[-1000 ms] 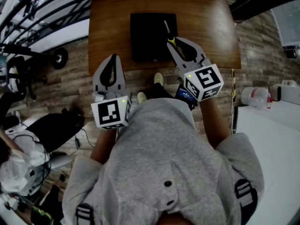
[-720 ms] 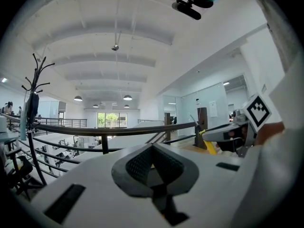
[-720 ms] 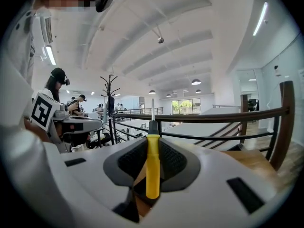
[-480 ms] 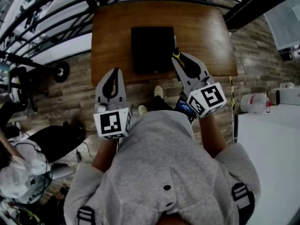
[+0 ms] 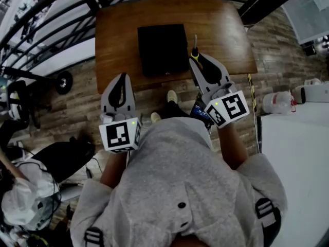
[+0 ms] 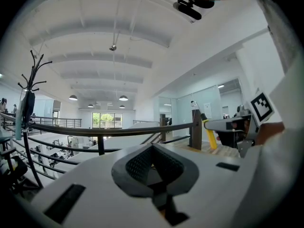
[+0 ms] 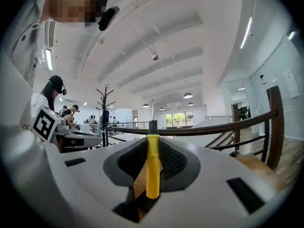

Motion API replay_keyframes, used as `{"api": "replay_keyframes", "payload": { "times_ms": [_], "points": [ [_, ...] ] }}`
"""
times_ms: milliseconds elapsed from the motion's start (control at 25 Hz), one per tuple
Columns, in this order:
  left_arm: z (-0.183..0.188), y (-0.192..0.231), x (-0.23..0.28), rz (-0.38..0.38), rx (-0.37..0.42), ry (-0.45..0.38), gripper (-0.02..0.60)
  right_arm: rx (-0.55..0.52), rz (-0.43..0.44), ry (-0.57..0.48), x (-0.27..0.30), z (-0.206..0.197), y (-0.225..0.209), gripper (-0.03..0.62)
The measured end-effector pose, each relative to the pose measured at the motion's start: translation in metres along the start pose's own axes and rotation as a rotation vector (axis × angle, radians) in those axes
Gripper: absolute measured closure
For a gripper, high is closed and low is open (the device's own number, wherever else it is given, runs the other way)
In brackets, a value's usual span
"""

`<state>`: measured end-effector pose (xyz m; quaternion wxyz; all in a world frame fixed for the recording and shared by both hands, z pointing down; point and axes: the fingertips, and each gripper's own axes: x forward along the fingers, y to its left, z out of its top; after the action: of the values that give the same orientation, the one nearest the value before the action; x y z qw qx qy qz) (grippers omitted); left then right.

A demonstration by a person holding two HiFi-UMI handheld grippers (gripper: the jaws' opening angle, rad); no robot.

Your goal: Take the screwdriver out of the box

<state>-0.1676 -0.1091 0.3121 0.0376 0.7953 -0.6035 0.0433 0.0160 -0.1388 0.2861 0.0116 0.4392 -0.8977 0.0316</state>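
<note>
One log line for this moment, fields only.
right gripper: shut on screwdriver | screwdriver: outside box, over table | left gripper: shut, empty

A wooden table (image 5: 118, 35) stands on a floor of wood-look planks (image 5: 277, 60). Along the table's far edge runs a black metal railing (image 5: 61, 14), with an open hall beyond. Right of the table a white worktop (image 5: 293, 153) fills the near corner, with a translucent plastic jug (image 5: 277, 103) beside it. Left of the table is a small black wheel (image 5: 62, 81). Past the table, a black coat stand (image 7: 105, 99) rises under a white beamed ceiling (image 7: 156, 27) with round pendant lamps (image 7: 188, 95). Daylight enters through far windows (image 7: 176, 119).
</note>
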Motion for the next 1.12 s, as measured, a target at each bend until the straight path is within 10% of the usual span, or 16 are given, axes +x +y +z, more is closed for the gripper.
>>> {"api": "replay_keyframes", "payload": {
  "times_ms": [1120],
  "points": [
    [0.004,-0.069,-0.027,0.003,0.020,0.012,0.568,0.001,-0.006,0.012,-0.070,-0.005,-0.020,0.508]
  ]
}}
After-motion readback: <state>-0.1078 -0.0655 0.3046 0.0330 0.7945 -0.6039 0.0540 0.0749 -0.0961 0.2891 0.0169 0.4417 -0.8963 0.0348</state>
